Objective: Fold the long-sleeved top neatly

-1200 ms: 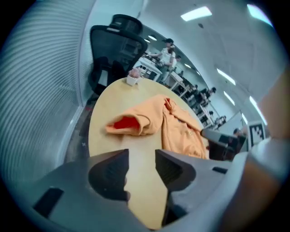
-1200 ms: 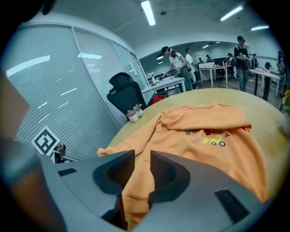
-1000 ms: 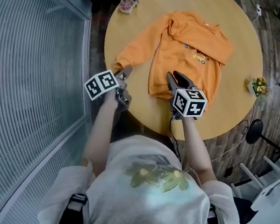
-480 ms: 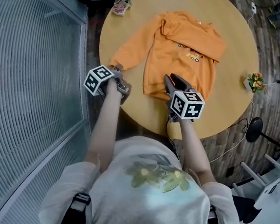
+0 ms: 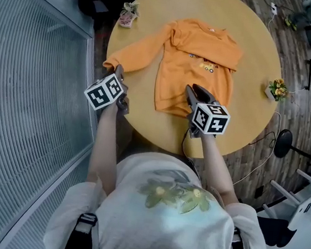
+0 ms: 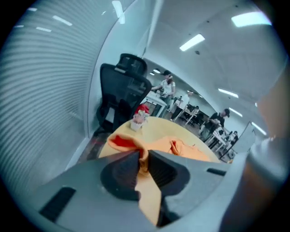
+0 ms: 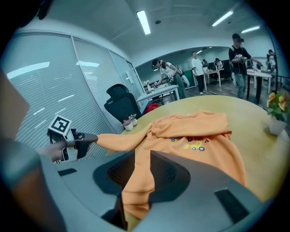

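An orange long-sleeved top (image 5: 193,64) lies face up on the round wooden table (image 5: 261,27), one sleeve folded across its chest. Its other sleeve (image 5: 139,49) stretches out toward the table's left edge. My left gripper (image 5: 118,73) has its jaws closing with the sleeve cuff (image 6: 122,142) pinched between the pads, raised off the table. In the left gripper view the cuff sits right at the left gripper's (image 6: 142,156) tips. My right gripper (image 5: 191,92) is shut on the top's bottom hem (image 7: 136,181) near the front edge. The right gripper view shows the left gripper (image 7: 93,137) at the sleeve's end.
A small potted plant (image 5: 127,13) stands at the table's far left, another (image 5: 276,89) at the right edge. A black office chair (image 6: 122,90) stands beyond the table. A glass wall with blinds (image 5: 32,79) runs along the left. People stand far back in the office.
My left gripper has shut on the sleeve cuff and carried it up and to the left, drawing the sleeve out straight. The right gripper has barely shifted on the hem.
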The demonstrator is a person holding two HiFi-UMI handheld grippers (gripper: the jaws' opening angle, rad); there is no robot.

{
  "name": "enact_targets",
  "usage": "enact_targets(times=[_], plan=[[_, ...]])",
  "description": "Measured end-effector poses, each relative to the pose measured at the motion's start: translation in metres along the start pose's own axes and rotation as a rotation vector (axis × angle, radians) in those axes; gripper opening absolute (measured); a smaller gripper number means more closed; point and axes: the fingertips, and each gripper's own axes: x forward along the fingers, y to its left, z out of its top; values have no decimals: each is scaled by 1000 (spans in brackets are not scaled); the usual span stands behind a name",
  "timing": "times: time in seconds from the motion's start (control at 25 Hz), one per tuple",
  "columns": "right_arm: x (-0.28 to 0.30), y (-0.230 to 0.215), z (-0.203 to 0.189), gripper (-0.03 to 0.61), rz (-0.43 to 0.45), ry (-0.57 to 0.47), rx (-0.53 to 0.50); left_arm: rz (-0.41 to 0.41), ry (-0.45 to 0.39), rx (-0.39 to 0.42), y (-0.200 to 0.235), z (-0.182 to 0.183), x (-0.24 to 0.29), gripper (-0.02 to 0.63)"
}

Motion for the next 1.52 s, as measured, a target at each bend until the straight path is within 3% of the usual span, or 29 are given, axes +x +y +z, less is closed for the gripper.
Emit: enact_targets(times=[0.16,0.52,0.64,0.88,1.04,1.2,1.36,1.52], plan=[[-10,-18,10,115,-37,-34,21,-2,-93,178,-6,60,0,57],[-24,-50,26,115,-91,-84,63,-7,-190,399,-52,132,9,57],[-26,-61,31,115,-108,-99,76,-48,-207,505,-88,146,15,57],[-35,-85,36,115,-150,-125,115,-205,-250,683,-195,165,28,57],[-43,-106,34,115,-184,-135,148,-365,-268,739,-282,156,36,56],[-53,-129,32,115,-219,-145,189,-539,-235,761,-360,123,48,57],[-65,-148,30,115,-243,-155,227,-648,-154,807,-419,68,74,55],[-72,-167,30,115,-264,-165,259,-700,-34,842,-457,6,106,52]])
